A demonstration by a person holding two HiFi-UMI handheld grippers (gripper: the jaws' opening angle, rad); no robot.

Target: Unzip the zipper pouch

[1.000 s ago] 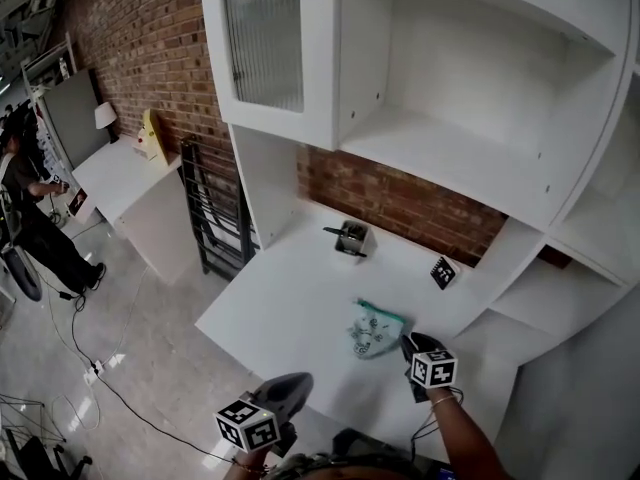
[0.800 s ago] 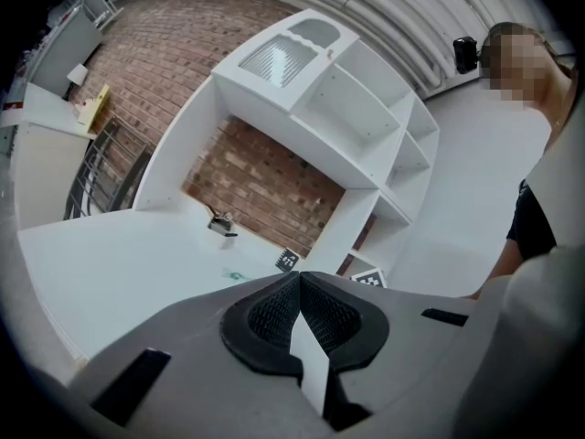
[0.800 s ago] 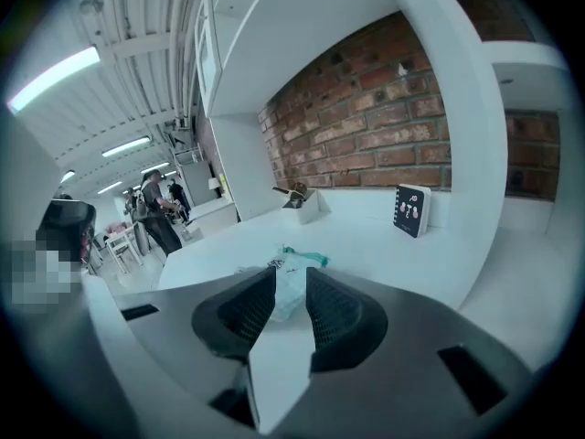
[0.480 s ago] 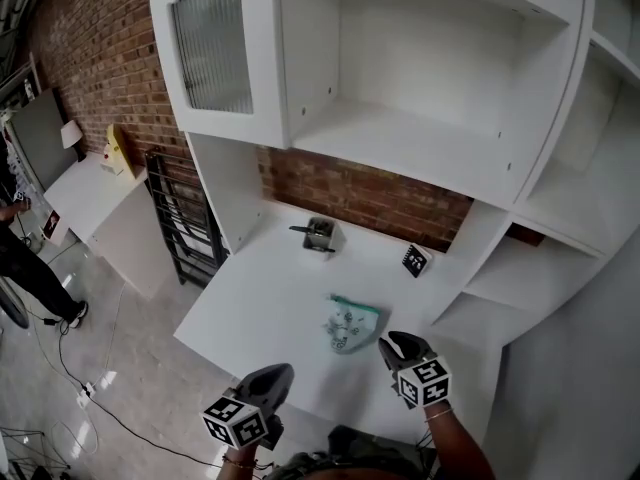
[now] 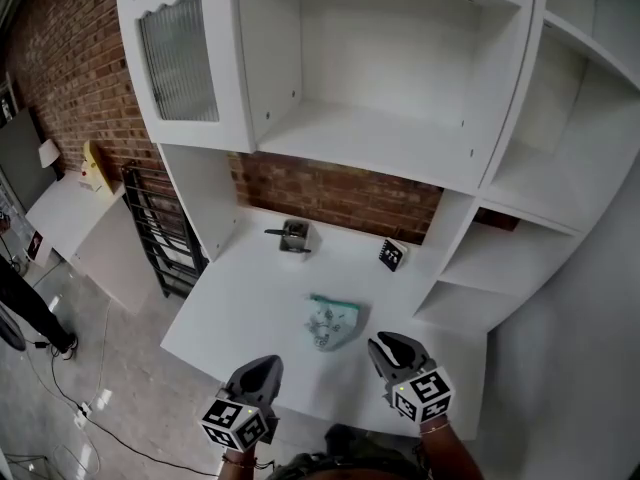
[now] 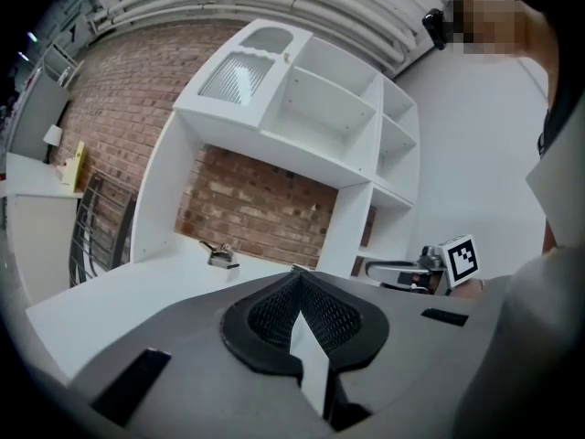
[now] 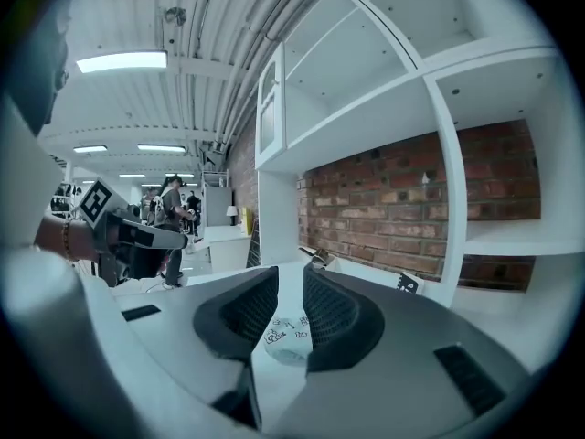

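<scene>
Here's the zipper pouch (image 5: 331,322), flat on the white table (image 5: 232,303), a little near of the middle, its teal edge turned to the far side; whether that zip is shut or drawn back, the views are too small to tell.

Both grippers hang over the near edge, clear of the table top; the left gripper (image 5: 264,368) sits near-left of the pouch with its jaws pressed fully together on nothing; the right gripper (image 5: 384,346) sits near-right, closer to the pouch, its jaws a narrow slot apart and empty, the pouch showing on the table beyond that slot.

My read: the pouch lies central so that 2 grippers can come at it from either side, and both noses aim roughly at it; that pose suits grippers closing in on a shut zip just as well as grippers drawn off from an opened one.

Around it: a small metal piece (image 5: 293,236) stands far of the pouch by the brick wall (image 5: 340,196); a black-and-white marker card (image 5: 392,254) leans far-right; both are well apart from the pouch. The white shelf unit (image 5: 380,138) overhangs the far half of the table; a black rack (image 5: 150,223) and a person (image 5: 25,303) stay off to the left. Nothing lies between grippers and pouch.
</scene>
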